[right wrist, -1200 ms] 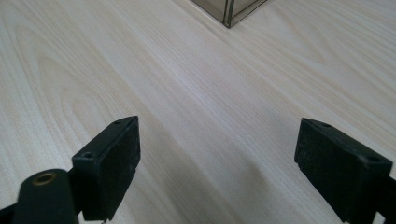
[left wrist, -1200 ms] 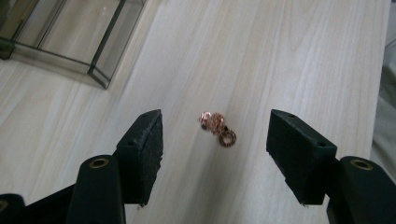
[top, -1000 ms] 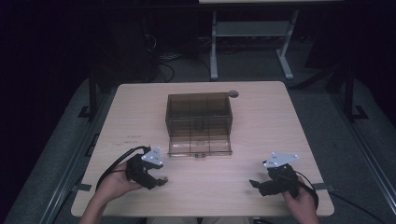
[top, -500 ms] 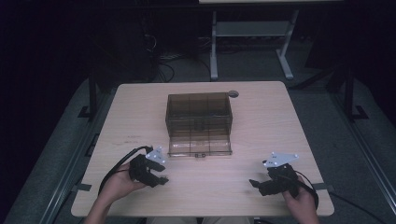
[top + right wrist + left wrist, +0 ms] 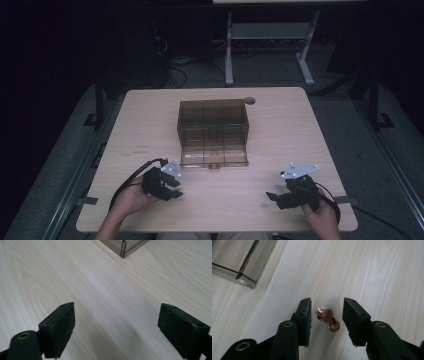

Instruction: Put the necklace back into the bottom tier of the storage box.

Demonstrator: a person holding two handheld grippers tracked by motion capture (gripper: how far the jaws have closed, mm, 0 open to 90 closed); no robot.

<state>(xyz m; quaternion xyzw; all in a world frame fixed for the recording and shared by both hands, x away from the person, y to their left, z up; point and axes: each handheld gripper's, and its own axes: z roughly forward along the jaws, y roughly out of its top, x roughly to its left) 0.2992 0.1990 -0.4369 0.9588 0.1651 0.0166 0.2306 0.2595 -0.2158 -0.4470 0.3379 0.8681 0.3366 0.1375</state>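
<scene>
Necklace (image 5: pixel 327 319), bunched and hard to read, between closing, not-yet-touching left hand-held gripper (image 5: pixel 326 315) jaws.

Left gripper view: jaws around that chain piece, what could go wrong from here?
1. The left gripper has just been closing, with the small red-gold chain loose between its jaws, pads not yet touching. It lies flat on the table, so the jaws may pinch one loop or slide over it.
2. The chain sits nearer one jaw and may get pushed aside.
</scene>
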